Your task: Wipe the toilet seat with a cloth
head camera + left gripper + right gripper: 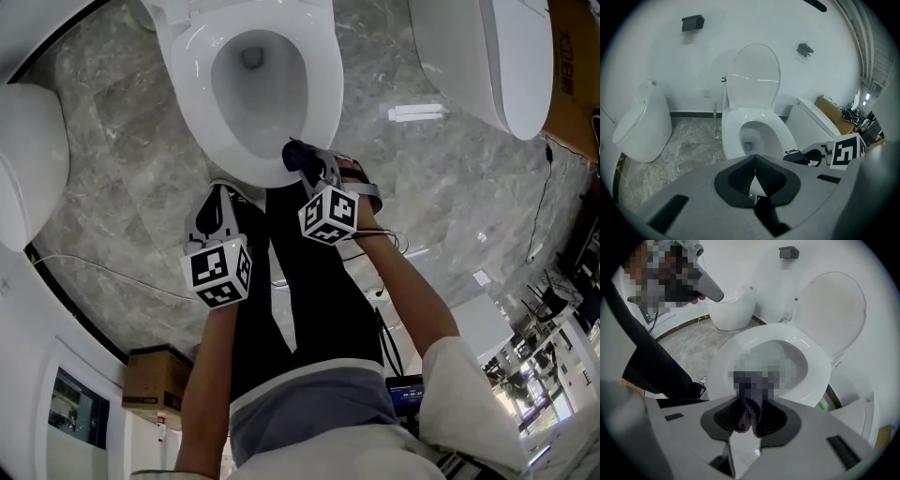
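The fingers of the right gripper (751,405) are clamped on a dark cloth (745,417), which is bunched at the front rim of the toilet seat (194,80); contact with the seat cannot be confirmed. The fingers of the left gripper (754,173) are closed together on nothing, back from the seat. The cloth is judged soft, light and limp, so a hold on a thick gathered bunch suits wiping better than a hold on an edge.

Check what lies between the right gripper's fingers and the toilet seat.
Only the dark cloth, clamped in the right gripper, over the toilet seat's front rim; right gripper view shows it.
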Motion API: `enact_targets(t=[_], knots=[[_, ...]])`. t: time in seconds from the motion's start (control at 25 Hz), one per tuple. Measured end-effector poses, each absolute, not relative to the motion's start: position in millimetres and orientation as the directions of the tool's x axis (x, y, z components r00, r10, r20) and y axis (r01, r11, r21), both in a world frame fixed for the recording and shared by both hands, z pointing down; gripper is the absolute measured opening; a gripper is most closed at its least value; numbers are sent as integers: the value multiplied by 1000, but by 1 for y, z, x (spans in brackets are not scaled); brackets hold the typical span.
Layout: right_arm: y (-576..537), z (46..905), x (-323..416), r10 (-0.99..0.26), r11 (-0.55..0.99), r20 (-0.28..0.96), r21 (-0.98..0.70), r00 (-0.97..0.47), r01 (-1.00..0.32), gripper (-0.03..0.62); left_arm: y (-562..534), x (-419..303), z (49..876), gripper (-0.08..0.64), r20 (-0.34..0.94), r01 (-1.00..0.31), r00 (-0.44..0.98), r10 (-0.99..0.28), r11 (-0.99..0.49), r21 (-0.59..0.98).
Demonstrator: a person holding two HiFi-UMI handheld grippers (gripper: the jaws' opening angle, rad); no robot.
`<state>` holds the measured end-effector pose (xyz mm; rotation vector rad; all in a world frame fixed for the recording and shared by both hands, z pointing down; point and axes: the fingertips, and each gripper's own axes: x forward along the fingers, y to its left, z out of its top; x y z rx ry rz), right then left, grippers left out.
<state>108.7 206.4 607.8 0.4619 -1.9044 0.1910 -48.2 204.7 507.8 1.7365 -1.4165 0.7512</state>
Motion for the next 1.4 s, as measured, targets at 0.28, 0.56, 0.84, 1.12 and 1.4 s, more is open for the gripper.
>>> enact_targets(t=[0.28,0.56,0.84,1.12,1.4], knots=[[173,609,134,-261,879,920,101,-292,-467,107,201,-36,511,9,825,-977,215,-522,-101,190],[125,609,156,-335,811,904,134,-265,-570,107,189,-22,515,9,831,-975,224,-510,-117,191],[81,610,161,-378,797,888,168,-261,-580,107,177,-13,518,9,836,-976,217,-504,-104,191],[32,614,157,-415,795,869,203,-268,-572,109,171,-2,518,9,837,-973,229,-497,-102,206],[-25,621,143,-434,762,860,191,-269,-618,109,165,-11,523,9,844,-976,216,-492,-77,205]])
